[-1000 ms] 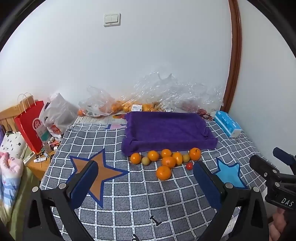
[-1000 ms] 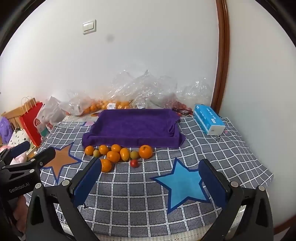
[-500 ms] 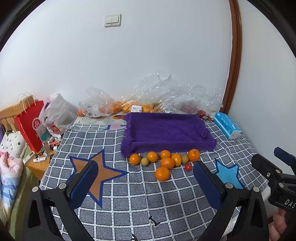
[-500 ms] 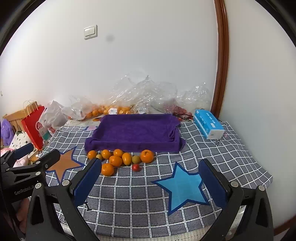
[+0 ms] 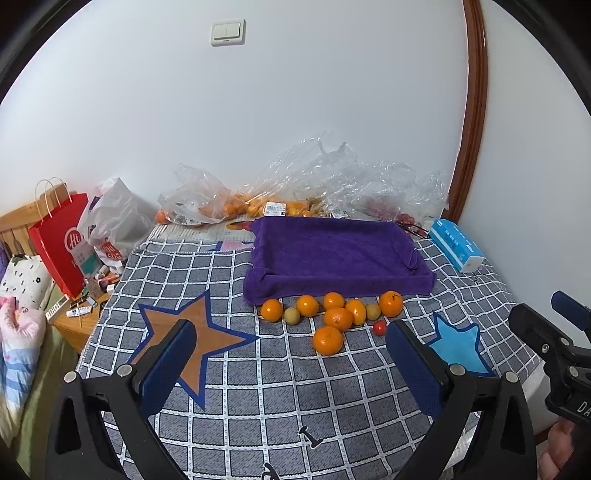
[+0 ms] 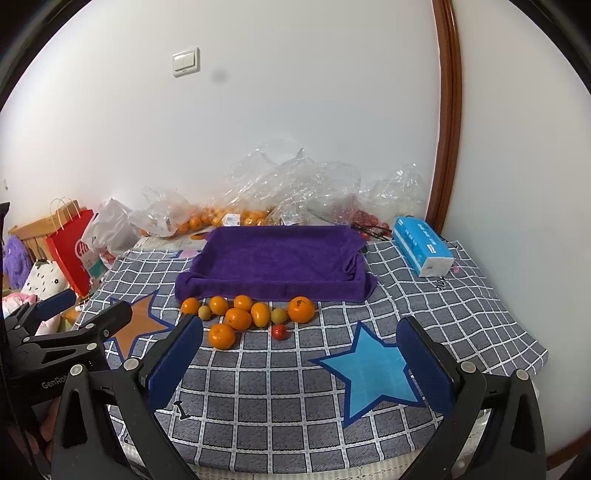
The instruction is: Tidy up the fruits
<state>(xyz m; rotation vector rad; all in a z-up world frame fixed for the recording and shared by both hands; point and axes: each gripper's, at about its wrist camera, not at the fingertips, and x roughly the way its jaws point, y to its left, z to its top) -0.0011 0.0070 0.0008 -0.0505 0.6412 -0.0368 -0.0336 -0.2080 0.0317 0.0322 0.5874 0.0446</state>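
In your left wrist view, your left claw (image 5: 288, 354) gapes wide and empty at the frame's bottom; the fruits (image 5: 332, 314) cluster at centre, just below the purple towel (image 5: 332, 254). In your right wrist view, your right claw (image 6: 299, 345) also gapes wide, fruits left of centre on the checked cloth (image 6: 295, 387).

red paper bag (image 5: 61, 242), tissue box (image 6: 422, 251) (blue), light switch (image 5: 228, 32)
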